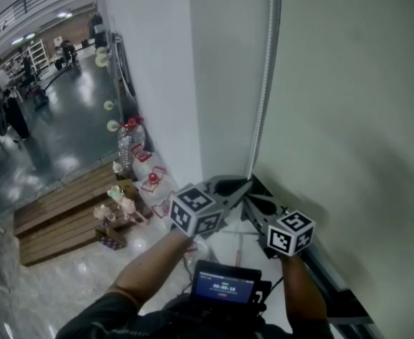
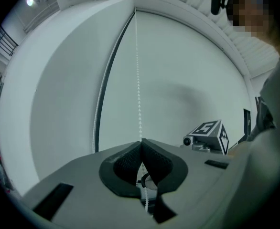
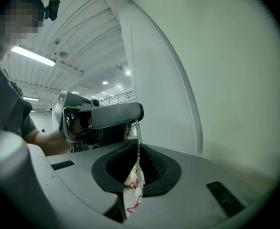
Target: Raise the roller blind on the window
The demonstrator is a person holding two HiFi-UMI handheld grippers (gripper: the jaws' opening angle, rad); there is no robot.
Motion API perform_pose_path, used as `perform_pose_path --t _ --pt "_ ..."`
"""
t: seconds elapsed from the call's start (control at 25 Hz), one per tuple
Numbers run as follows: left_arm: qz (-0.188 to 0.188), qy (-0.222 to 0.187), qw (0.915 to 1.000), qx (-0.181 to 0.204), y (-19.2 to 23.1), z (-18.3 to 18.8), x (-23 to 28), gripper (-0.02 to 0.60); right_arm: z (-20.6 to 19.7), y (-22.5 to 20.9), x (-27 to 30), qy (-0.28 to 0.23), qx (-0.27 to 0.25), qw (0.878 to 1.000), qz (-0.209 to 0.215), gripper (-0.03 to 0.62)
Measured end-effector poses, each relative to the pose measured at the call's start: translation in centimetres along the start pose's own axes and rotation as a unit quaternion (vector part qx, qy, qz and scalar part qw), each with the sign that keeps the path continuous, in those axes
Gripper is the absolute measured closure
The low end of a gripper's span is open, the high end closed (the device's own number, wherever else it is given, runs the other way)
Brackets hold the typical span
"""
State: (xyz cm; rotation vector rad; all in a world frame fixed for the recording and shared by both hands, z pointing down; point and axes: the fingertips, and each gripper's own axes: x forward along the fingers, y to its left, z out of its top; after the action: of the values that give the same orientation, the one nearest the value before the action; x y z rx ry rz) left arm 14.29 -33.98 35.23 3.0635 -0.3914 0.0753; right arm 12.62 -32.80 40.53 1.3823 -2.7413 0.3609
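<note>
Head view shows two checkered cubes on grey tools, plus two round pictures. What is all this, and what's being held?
No robot here: a person holds a hand tool in each hand. The head view looks down from their head: left gripper, right gripper, each carrying a marker cube. The round pictures come from cameras riding on each tool, looking along its fingers. Both are shut on the thin bead chain that hangs beside the roller blind. Below, a large bottle and other items stand on the floor.
</note>
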Motion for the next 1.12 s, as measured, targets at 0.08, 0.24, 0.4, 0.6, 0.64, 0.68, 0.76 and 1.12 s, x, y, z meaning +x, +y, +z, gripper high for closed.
perform_pose_path --t 0.08,0.24,0.4,0.6,0.64,0.68,0.76,1.12 --pt "-0.002 0.002 1.0 -0.009 0.0 -0.7 -0.1 0.586 -0.7 -0.1 -0.1 0.01 -0.001 1.0 0.0 0.578" --pt "0.001 0.006 1.0 -0.007 0.1 -0.7 -0.3 0.586 1.0 -1.8 -1.9 0.013 -0.055 0.997 -0.043 0.539" --pt "0.002 0.004 1.0 -0.006 0.5 -0.8 -0.2 0.586 7.2 -2.4 -4.1 -0.058 -0.064 0.995 -0.046 0.49" --pt "-0.01 0.003 0.9999 -0.001 -0.3 -0.6 0.0 0.586 15.3 -0.4 -3.7 -0.147 -0.079 0.986 -0.018 0.489" --pt "-0.012 0.003 0.9999 0.0 -0.4 -0.7 0.0 0.586 16.5 0.1 -3.4 -0.162 -0.079 0.984 -0.014 0.49" --pt "-0.014 0.004 0.9999 0.0 -0.5 -0.8 -0.1 0.586 17.4 0.5 -3.1 -0.174 -0.081 0.981 -0.011 0.49" --pt "-0.016 0.008 0.9998 -0.002 -0.7 -1.2 -0.3 0.586 18.4 1.1 -2.4 -0.183 -0.088 0.979 -0.006 0.49" --pt "-0.012 0.016 0.9998 0.008 -0.3 -1.3 -0.4 0.586 20.3 1.8 -1.0 -0.206 -0.078 0.975 0.026 0.578"
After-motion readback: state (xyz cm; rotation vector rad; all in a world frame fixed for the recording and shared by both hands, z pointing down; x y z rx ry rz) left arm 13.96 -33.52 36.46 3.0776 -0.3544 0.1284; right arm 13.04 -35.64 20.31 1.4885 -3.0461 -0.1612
